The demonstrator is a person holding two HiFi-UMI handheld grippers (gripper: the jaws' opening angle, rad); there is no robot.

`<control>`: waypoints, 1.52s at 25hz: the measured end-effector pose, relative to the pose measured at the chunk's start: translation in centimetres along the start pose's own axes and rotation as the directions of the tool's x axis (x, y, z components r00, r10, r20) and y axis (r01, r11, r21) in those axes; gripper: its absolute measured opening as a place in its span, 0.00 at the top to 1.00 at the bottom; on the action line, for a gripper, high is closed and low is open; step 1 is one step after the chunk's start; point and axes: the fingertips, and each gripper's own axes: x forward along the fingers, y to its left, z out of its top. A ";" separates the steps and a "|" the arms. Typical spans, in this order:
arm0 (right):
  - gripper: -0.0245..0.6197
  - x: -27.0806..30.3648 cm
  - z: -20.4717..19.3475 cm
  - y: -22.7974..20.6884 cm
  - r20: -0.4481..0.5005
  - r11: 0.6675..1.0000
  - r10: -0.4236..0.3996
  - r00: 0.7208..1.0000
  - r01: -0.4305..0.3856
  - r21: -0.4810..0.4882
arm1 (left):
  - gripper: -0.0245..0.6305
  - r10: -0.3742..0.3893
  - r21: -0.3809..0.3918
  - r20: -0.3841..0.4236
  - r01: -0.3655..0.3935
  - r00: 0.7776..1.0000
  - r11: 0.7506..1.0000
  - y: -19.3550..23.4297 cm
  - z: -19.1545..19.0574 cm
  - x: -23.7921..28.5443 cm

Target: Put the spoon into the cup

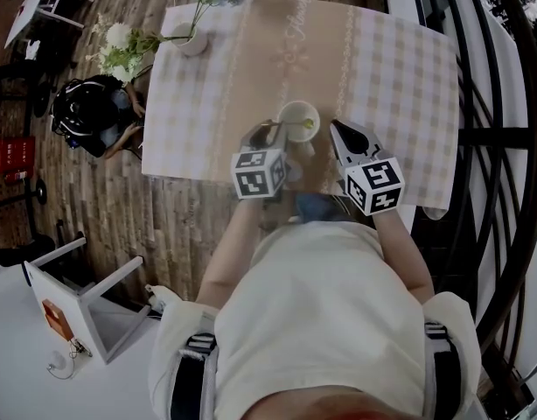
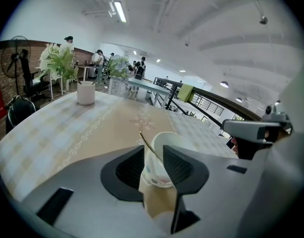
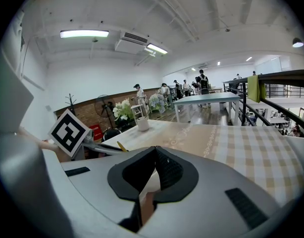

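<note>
A white cup (image 1: 296, 116) stands on the checked tablecloth (image 1: 400, 68) near the table's front edge. A thin spoon (image 2: 148, 142) leans in the cup, its handle sticking up over the left rim. My left gripper (image 1: 270, 129) is just left of the cup and open. In the left gripper view the cup (image 2: 168, 144) sits right beyond the parted jaws of the left gripper (image 2: 153, 155), with nothing gripped. My right gripper (image 1: 335, 125) is to the right of the cup. In the right gripper view the right gripper (image 3: 154, 152) has its jaw tips together, holding nothing.
A white vase of flowers (image 1: 191, 40) stands at the table's far left corner, also visible as the vase (image 2: 85, 92). A black bag (image 1: 85, 112) and a white stool (image 1: 85, 296) are on the floor to the left. A dark railing (image 1: 505, 129) runs along the right.
</note>
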 end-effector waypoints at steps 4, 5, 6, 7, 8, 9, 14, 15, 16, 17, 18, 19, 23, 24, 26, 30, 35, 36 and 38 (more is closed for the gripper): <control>0.96 -0.6 -0.4 0.3 0.001 1.000 -0.006 1.000 0.006 -0.002 | 0.81 0.003 -0.010 0.010 -0.003 1.000 1.000 0.0 0.0 -0.7; 0.96 -0.8 -0.5 0.5 0.002 1.000 -0.007 1.000 0.007 -0.002 | 0.81 0.003 -0.013 0.015 -0.003 1.000 1.000 0.0 0.0 -1.0; 0.96 -1.0 -0.6 0.7 0.002 1.000 -0.009 1.000 0.009 -0.002 | 0.81 0.004 -0.015 0.019 -0.004 1.000 1.000 0.0 0.0 -1.3; 0.96 -1.2 -0.7 0.9 0.004 1.000 -0.010 1.000 0.010 -0.002 | 0.81 0.004 -0.017 0.023 -0.004 1.000 1.000 0.0 -0.1 -1.6; 0.96 -1.4 -0.8 1.1 0.005 1.000 -0.011 1.000 0.011 -0.002 | 0.81 0.004 -0.018 0.026 -0.004 1.000 1.000 0.0 -0.2 -1.8; 0.96 -1.6 -0.9 1.3 0.005 1.000 -0.011 1.000 0.011 -0.002 | 0.81 0.003 -0.021 0.028 -0.002 1.000 1.000 0.0 -0.2 -2.1; 0.96 -2.7 -1.4 1.7 0.009 1.000 -0.014 1.000 0.014 -0.007 | 0.81 -0.012 -0.040 0.051 0.014 0.999 0.999 -0.8 -0.1 -3.4; 0.96 -3.1 -1.7 2.1 0.011 1.000 -0.015 1.000 0.015 -0.007 | 0.82 -0.014 -0.039 0.057 0.016 0.998 0.999 -0.9 -0.4 -3.9; 0.96 -3.5 -2.1 2.5 0.013 1.000 -0.017 1.000 0.017 -0.008 | 0.81 -0.016 -0.037 0.061 0.018 0.998 0.999 -1.1 -0.7 -4.5; 0.96 -3.9 -2.4 2.9 0.015 1.000 -0.017 1.000 0.017 -0.008 | 0.82 -0.017 -0.036 0.066 0.019 0.998 0.999 -1.2 -1.0 -5.1; 0.96 -4.3 -2.5 3.3 0.019 1.000 -0.017 1.000 0.017 -0.009 | 0.82 -0.018 -0.036 0.069 0.020 0.997 0.999 -1.3 -1.2 -5.7; 0.96 -4.6 -2.4 3.7 0.021 1.000 -0.017 1.000 0.017 -0.011 | 0.82 -0.019 -0.037 0.073 0.022 0.997 0.999 -1.5 -1.2 -6.3; 0.96 -7.0 0.1 5.9 0.027 0.999 -0.025 0.999 0.026 -0.032 | 0.84 -0.045 -0.050 0.095 0.050 0.994 0.997 -2.8 0.3 -10.1; 0.96 -7.4 0.8 6.3 0.028 0.999 -0.026 0.999 0.027 -0.039 | 0.84 -0.050 -0.054 0.101 0.056 0.994 0.997 -3.1 0.8 -10.8; 0.96 -7.2 0.7 6.2 0.033 0.999 -0.019 0.999 0.020 -0.039 | 0.86 -0.047 -0.059 0.108 0.054 0.993 0.997 -3.0 0.8 -10.8; 0.96 -7.0 -1.8 6.1 0.047 0.999 -0.013 0.999 0.015 -0.031 | 0.90 -0.036 -0.055 0.125 0.043 0.991 0.998 -2.7 -1.1 -10.9; 0.96 -9.4 -2.9 8.1 0.062 0.999 -0.024 0.998 0.027 -0.040 | 0.93 -0.049 -0.046 0.163 0.057 0.985 0.997 -3.5 -2.2 -14.2; 0.96 -9.9 -3.1 8.5 0.065 0.999 -0.027 0.998 0.030 -0.042 | 0.93 -0.052 -0.043 0.170 0.060 0.984 0.997 -3.7 -2.4 -14.8; 0.96 -10.8 -3.3 9.1 0.070 0.998 -0.033 0.997 0.036 -0.045 | 0.94 -0.058 -0.039 0.179 0.066 0.982 0.997 -4.0 -2.9 -16.1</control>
